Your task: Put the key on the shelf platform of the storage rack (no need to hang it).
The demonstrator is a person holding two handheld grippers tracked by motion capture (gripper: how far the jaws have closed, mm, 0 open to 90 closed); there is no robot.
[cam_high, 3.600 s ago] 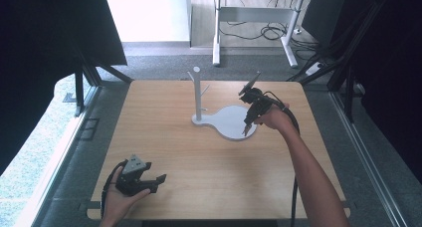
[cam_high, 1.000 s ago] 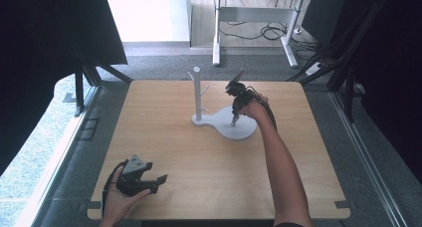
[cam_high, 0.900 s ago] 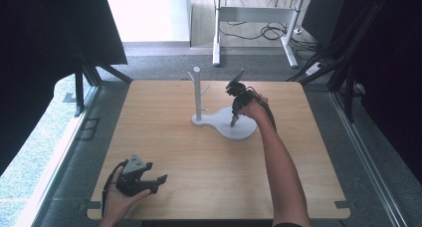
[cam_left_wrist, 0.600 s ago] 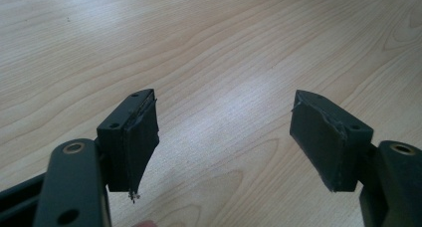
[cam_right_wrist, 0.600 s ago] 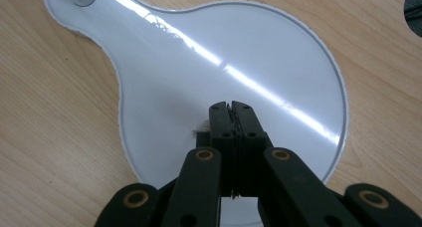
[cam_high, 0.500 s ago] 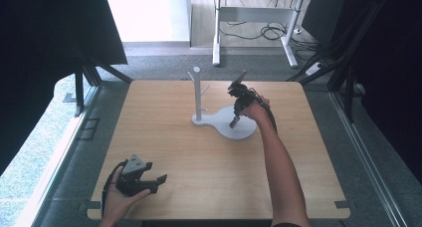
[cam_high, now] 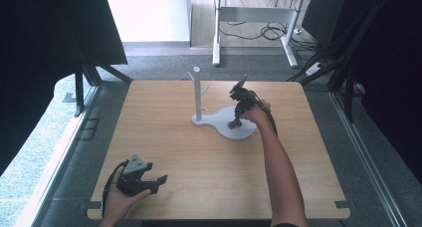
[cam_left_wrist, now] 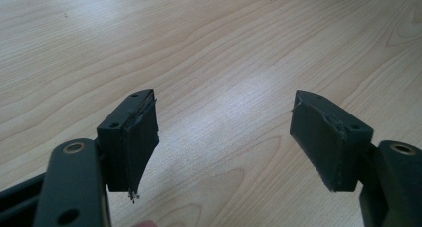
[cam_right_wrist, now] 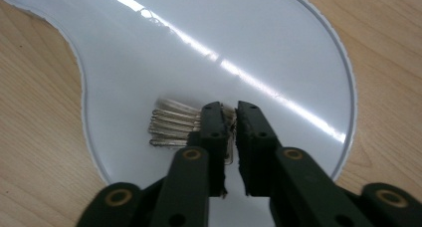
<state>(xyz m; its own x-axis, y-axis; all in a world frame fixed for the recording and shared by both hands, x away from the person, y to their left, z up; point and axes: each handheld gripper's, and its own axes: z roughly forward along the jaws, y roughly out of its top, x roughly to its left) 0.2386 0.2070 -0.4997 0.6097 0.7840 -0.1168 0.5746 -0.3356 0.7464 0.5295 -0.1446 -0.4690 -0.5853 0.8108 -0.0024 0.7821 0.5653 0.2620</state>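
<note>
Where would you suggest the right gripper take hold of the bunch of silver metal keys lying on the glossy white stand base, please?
Probably at the ring end of the bunch of silver metal keys, coming straight down from above. The keys lie flat and fanned on the glossy white stand base, so their blades offer little height. The right gripper already hangs over that end, its jaws narrowly parted around the ring.

Silver keys [cam_right_wrist: 171,127] (glossy white tray [cam_right_wrist: 278,33])

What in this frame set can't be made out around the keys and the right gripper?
- Bunch of keys, right gripper view: blurred; its right end is hidden behind the right gripper.
- Whether the narrowly parted pads press anything: the jaws hide it.
- Keys in the high view: too small on the white stand base.
</note>
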